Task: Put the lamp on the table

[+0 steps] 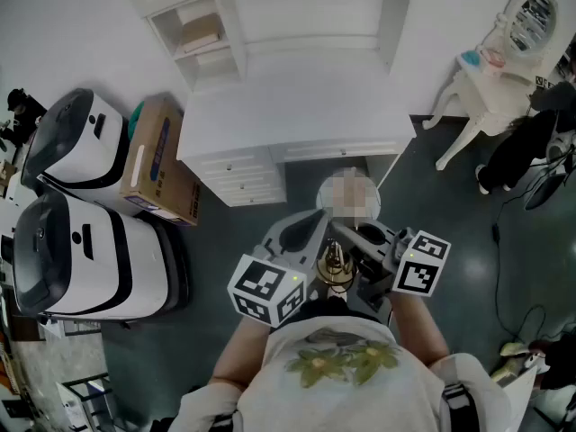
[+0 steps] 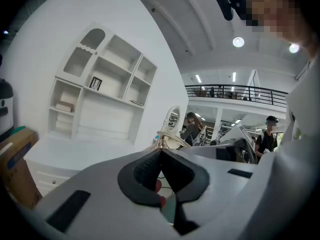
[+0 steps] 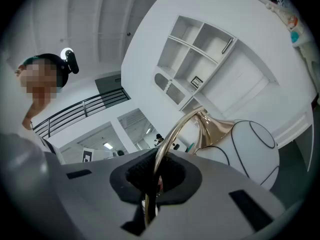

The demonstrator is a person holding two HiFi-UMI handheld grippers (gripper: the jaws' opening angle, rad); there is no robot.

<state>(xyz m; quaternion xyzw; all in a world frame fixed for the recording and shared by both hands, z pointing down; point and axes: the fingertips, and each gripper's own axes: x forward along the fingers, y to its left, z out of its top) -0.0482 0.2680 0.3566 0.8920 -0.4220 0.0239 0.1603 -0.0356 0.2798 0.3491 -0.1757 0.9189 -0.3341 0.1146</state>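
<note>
- The lamp (image 3: 216, 128), with a brass curved stem and a white globe shade, is held off the floor close to the person's chest, between the two tongs.
- The right gripper (image 3: 156, 171) is clamped on the brass stem, which runs up through its jaws to the shade.
- The left gripper (image 2: 161, 156) has its jaws pressed together. The brass rises right at their tips, and whether they pinch it is unclear.
- The white table (image 1: 297, 115) stands ahead of both tongs, apart from the lamp.
- A cardboard box (image 1: 157, 160) lies left of the left gripper.

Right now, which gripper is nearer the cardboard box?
Left. The left gripper sits just right of the cardboard box; the right gripper is farther right, beyond the lamp.
</note>
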